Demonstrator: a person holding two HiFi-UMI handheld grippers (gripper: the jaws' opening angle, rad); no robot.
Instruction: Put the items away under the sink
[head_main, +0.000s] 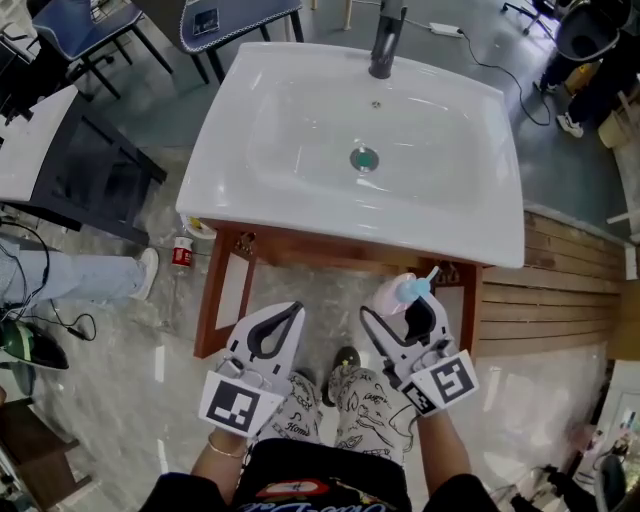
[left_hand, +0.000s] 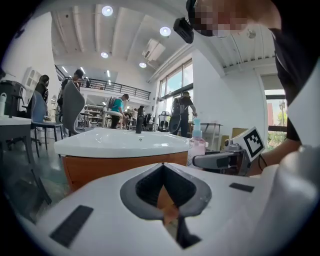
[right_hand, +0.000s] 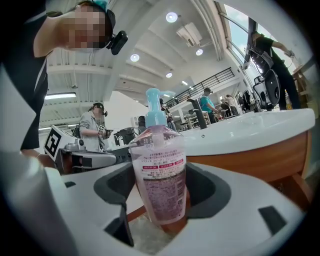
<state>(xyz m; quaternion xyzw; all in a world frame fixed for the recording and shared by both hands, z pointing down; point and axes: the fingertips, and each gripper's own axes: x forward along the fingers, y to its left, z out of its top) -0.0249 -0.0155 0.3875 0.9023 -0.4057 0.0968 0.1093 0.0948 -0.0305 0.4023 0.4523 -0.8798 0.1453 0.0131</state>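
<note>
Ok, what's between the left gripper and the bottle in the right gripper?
Only bare floor, in the head view, separates the left gripper from the right gripper's bottle.

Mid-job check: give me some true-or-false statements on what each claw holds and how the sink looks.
1. The right claw grips a pink pump bottle. True.
2. The left claw also holds a bottle. False: its jaws are together with nothing between them.
3. The bottle's pump top is blue. True.
4. The faucet is white. False: it is black; the sink is white.
5. Bottles lie in the sink. False: only the drain shows there.
</note>
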